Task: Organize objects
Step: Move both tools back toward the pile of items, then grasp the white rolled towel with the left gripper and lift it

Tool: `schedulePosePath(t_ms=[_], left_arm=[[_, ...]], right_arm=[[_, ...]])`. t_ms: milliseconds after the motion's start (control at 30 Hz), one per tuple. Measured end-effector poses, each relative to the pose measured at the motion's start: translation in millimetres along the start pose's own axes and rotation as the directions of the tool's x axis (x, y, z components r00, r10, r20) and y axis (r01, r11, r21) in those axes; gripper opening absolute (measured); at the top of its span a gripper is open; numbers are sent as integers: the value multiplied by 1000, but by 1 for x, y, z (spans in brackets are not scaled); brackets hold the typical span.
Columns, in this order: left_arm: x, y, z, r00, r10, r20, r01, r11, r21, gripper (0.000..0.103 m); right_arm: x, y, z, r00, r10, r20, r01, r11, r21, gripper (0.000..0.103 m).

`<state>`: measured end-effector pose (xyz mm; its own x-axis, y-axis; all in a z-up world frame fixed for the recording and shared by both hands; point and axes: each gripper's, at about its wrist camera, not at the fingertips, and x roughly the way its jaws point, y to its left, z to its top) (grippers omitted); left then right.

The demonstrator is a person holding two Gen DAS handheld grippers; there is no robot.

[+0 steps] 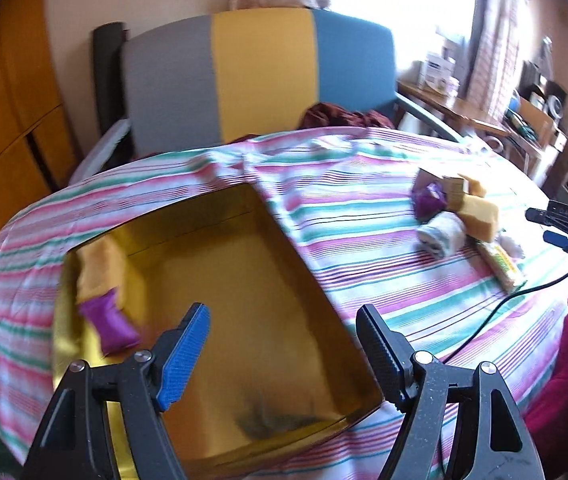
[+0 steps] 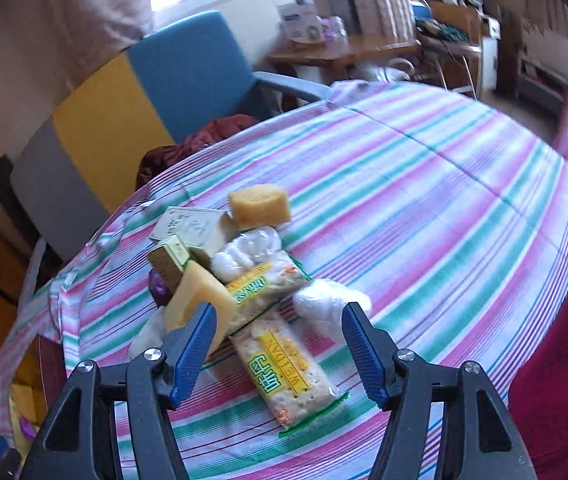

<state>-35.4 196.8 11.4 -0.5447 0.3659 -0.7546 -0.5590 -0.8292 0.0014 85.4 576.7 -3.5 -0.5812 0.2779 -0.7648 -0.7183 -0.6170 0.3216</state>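
A gold box (image 1: 220, 216) lies open on the striped cloth, with a yellow sponge (image 1: 100, 268) and a purple packet (image 1: 110, 326) in its left corner. My left gripper (image 1: 284, 316) hovers open over the box, nothing between its fingers. A heap of items lies to the right: a cracker pack (image 2: 284, 372), a second pack (image 2: 264, 288), yellow sponges (image 2: 260, 204), small boxes (image 2: 192, 228) and white wrapped bundles (image 2: 323, 304). My right gripper (image 2: 280, 316) hangs open just above the near cracker pack, holding nothing. The same heap (image 1: 459, 216) shows in the left wrist view.
A chair with grey, yellow and blue panels (image 1: 260, 76) stands behind the table, a dark red cloth (image 1: 339, 116) on its seat. A black cable (image 1: 495, 312) crosses the cloth at the right. A wooden desk with clutter (image 2: 343, 48) is farther back.
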Motion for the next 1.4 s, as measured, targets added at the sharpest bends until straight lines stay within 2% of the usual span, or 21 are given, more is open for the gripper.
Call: schedulePosePath(t_ms=[167,300,633,767,900,967,1033,1067,1100,1133,1233,1400], left_arm=[[25,-43,24,998,-59,-24,61,995,81,76],[51,-82,39,995,-90,-40,96,981,170,76],[119,-161,66,976,-184,-113,212,918,335,77],[140,-180,69,971,-200,-134,237,894,381,84],[164,-197,72,970,-194,-149,240,874,423,87],[174,-201,74,970,-191,-149,237,873,427,87],[182,-202,77,961,-223,-162,272,870,412,85],[185,-203,78,955,-241,-172,291,870,398,73],[187,-202,79,945,-267,-191,322,869,375,54],[187,-202,79,934,-286,-212,346,870,352,53],[179,-197,74,939,-273,-210,331,884,329,53],[160,-170,55,931,-273,-242,328,918,224,53]], right_arm=[[1,-2,-2,1000,26,-16,-26,999,22,66],[5,-4,-2,999,43,-30,-42,998,39,66],[12,-11,-3,994,92,-67,-85,992,90,67],[15,-10,-4,991,100,-88,-92,992,89,67],[17,-10,-5,990,105,-99,-96,991,89,67],[17,-10,-5,990,105,-99,-96,991,90,67],[18,-10,-5,989,105,-102,-95,991,91,67],[18,-10,-6,989,105,-105,-96,991,91,67],[19,-10,-6,989,104,-106,-95,992,88,67],[19,-9,-5,989,103,-108,-94,992,86,67],[20,-6,-6,988,102,-112,-94,993,75,67],[20,-3,-8,989,95,-115,-89,995,54,67]])
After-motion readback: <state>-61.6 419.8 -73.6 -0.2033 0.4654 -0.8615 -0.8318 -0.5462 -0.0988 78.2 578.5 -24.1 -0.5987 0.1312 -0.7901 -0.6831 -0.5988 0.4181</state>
